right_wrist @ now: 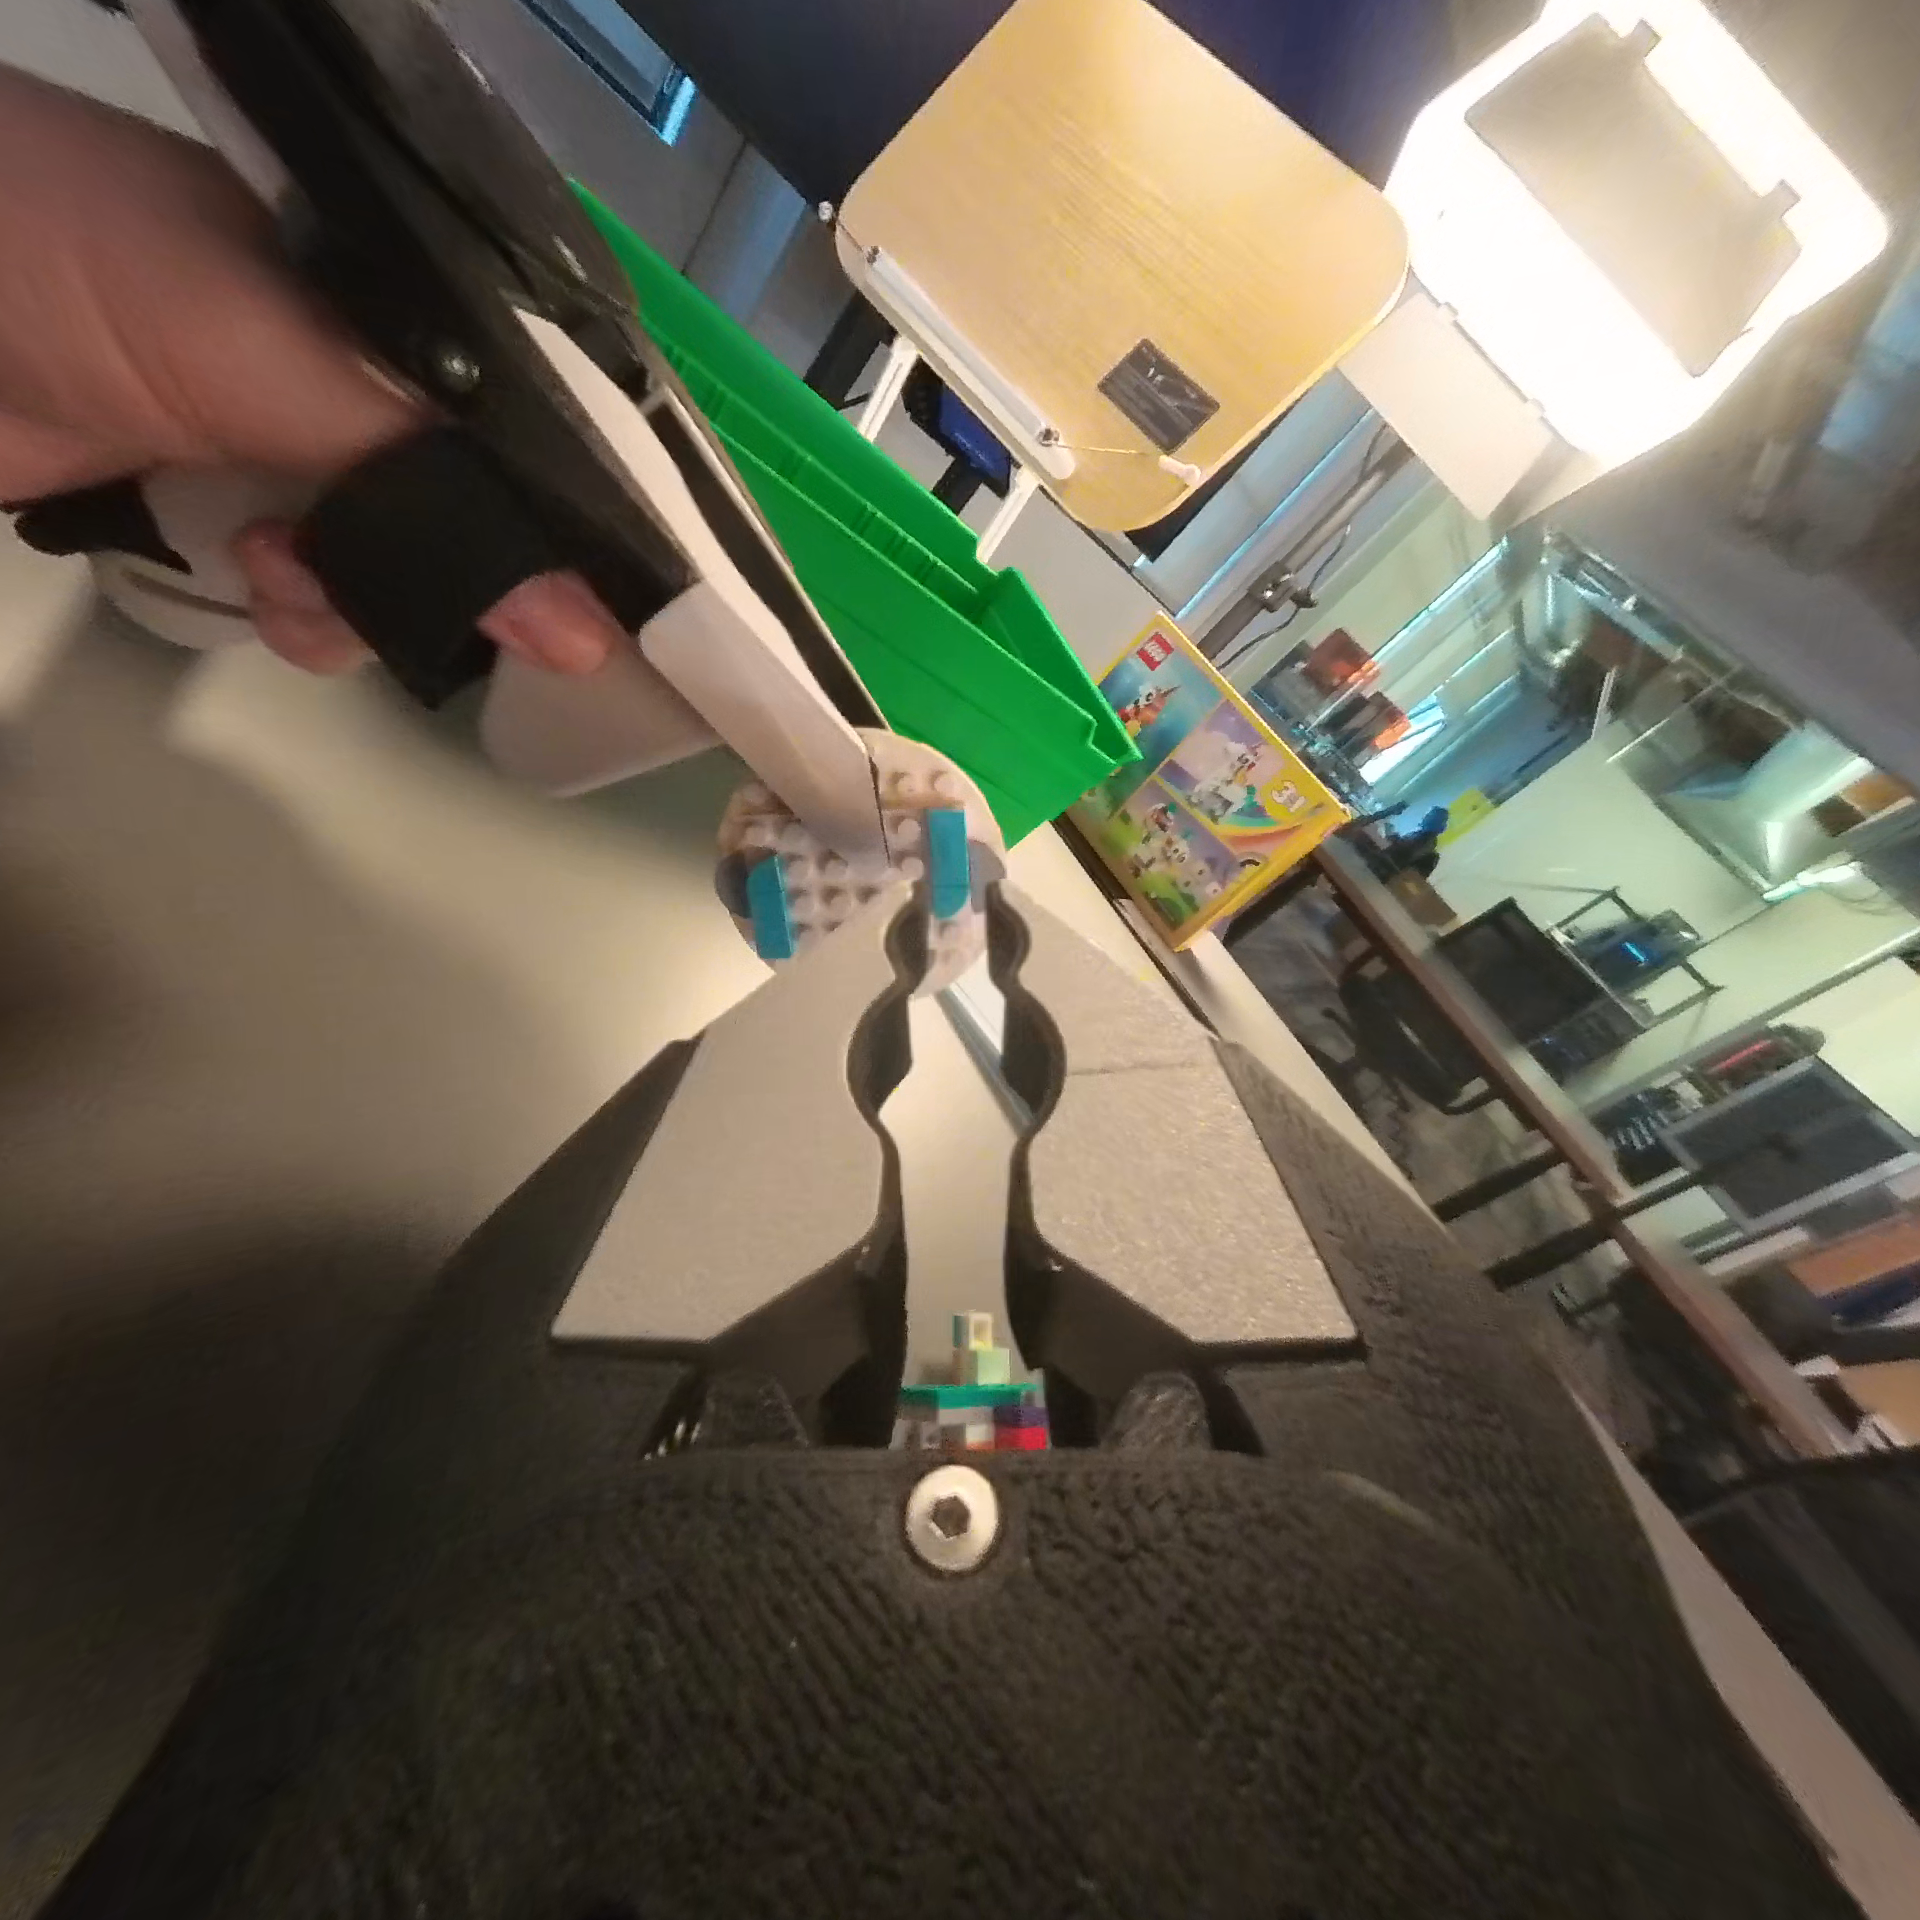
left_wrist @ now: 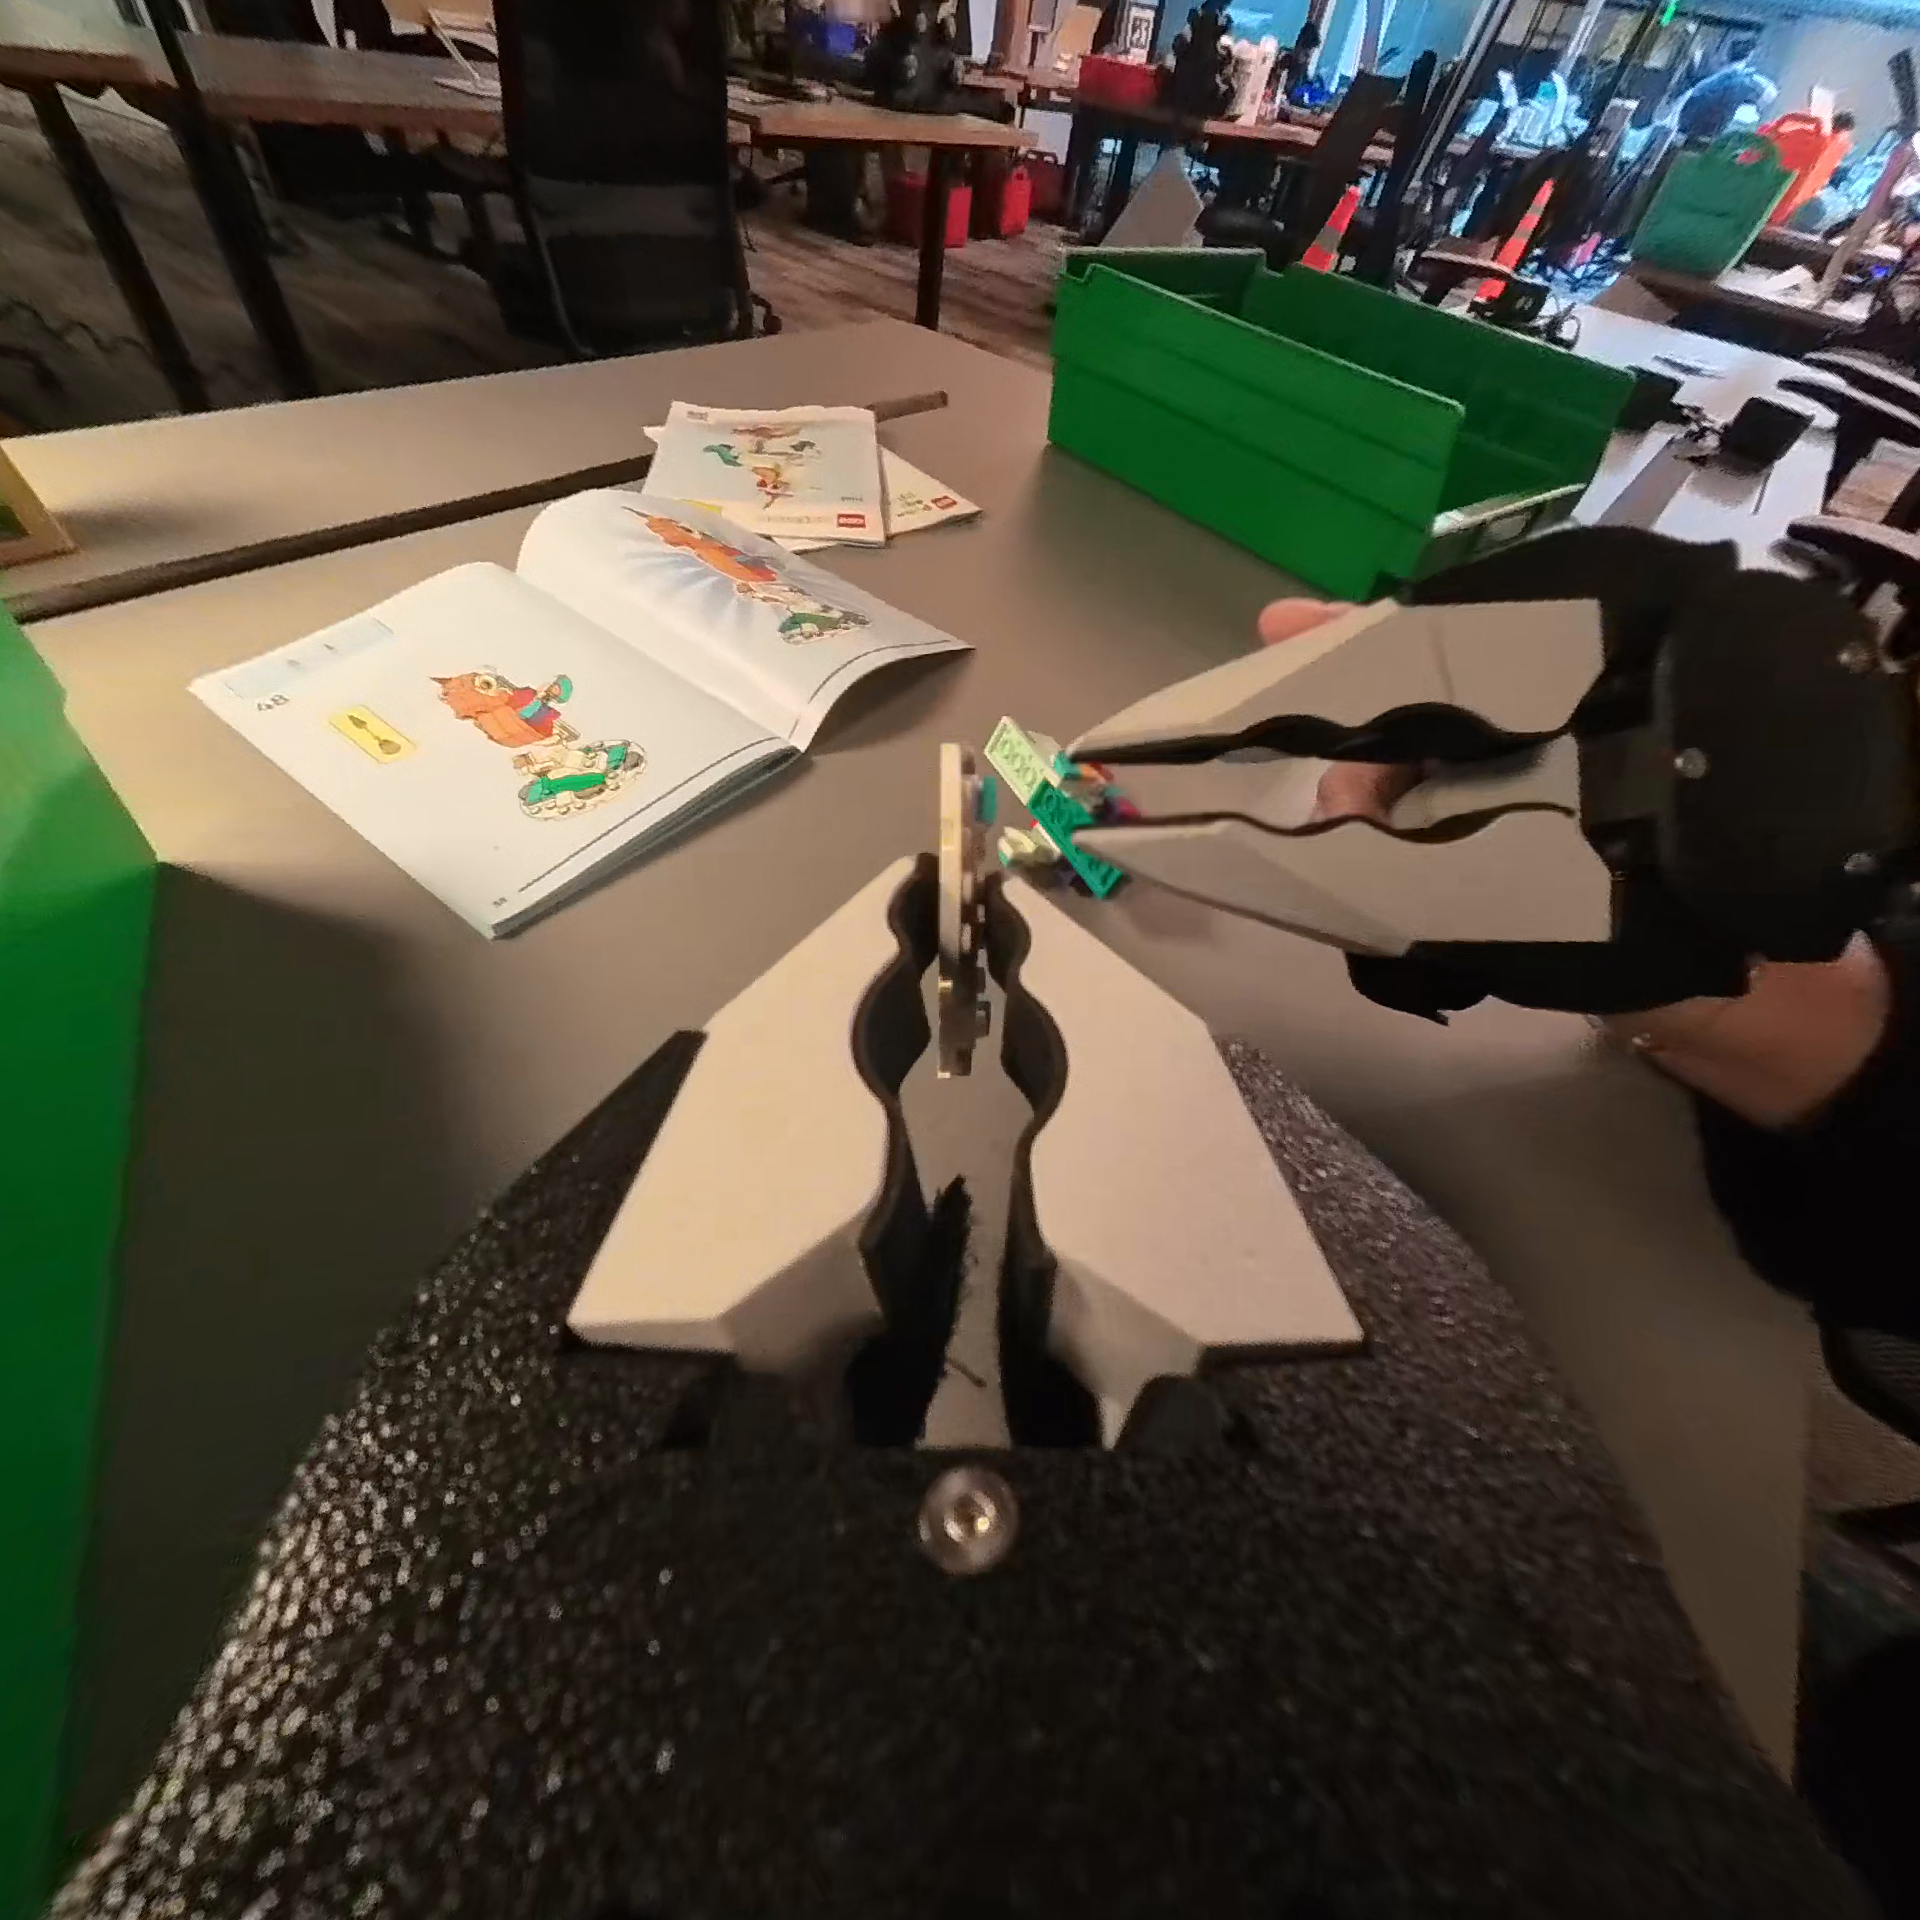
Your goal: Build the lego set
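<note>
Left gripper (left_wrist: 961, 883) clamped narrowly on a round light-grey studded brick plate (left_wrist: 958, 831), held edge-on and upright, pads pressed to both faces. Right gripper (left_wrist: 1081, 800) shut on a small multicoloured brick build (left_wrist: 1049, 805) with teal and pale green plates at its front, tips just beside the round plate's studded face, a thin gap between the two pieces.

Seen only from the right wrist: the plate's (right_wrist: 831, 862) full face, round, rows of studs, two teal tiles (right_wrist: 948, 847) set near opposite edges and grey pieces at the rim; the left gripper's fingers (right_wrist: 790, 748) coming down across it, with a hand (right_wrist: 166, 416) on the black handle. The brick build (right_wrist: 971, 1403) showing there only low between the fingers, blurred. Behind, a green bin (right_wrist: 914, 623) and a yellow toy box (right_wrist: 1205, 790).

Seen only from the left wrist: grey table (left_wrist: 416, 1039), open instruction booklet (left_wrist: 582, 696) with coloured drawings, more leaflets (left_wrist: 790, 473) beyond, another green bin (left_wrist: 1299, 416) at the far right, well apart from the grippers.
</note>
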